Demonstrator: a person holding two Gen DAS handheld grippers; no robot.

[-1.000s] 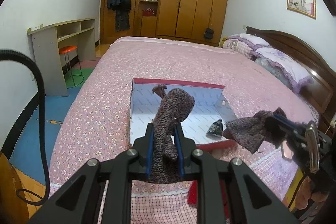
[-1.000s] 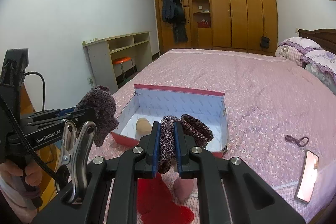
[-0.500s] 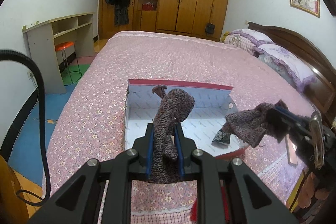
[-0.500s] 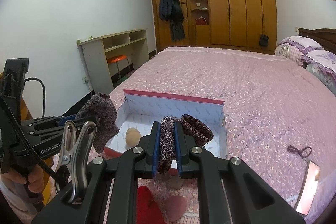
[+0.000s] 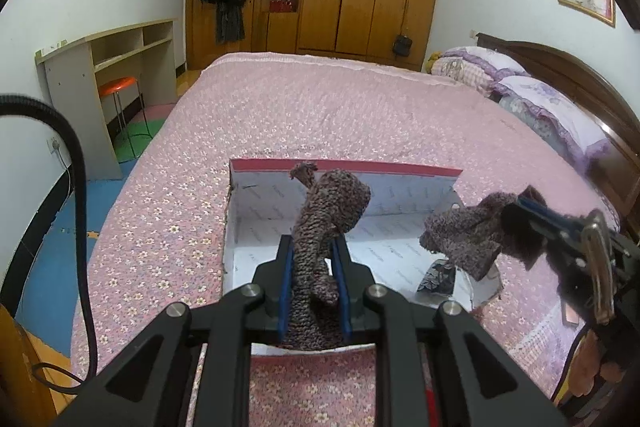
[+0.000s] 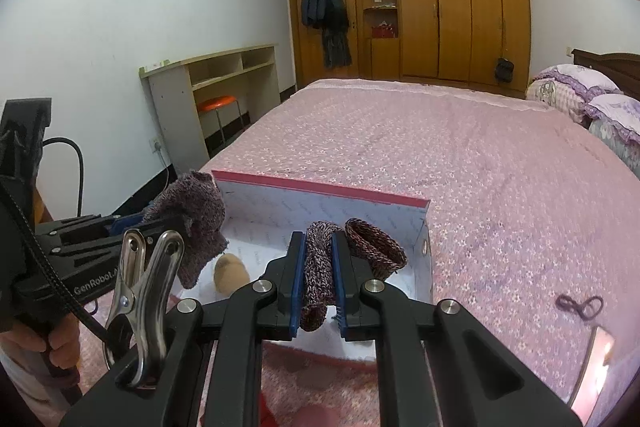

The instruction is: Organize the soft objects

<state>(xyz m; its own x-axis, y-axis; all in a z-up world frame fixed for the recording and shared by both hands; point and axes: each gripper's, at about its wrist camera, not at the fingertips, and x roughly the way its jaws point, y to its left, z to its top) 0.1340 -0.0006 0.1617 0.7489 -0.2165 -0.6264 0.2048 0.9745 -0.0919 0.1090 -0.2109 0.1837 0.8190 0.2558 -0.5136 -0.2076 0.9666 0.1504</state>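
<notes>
Bed (image 5: 280,115), knit piece (image 5: 320,227) clamped between jaws

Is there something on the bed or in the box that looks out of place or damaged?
Yes. The open box has a torn, ragged corner on its near right side. On the bedspread, a dark loop of yarn and a phone lie loose, outside the box.

Even indoor light, fisheye-bent edges, dark corners
</notes>
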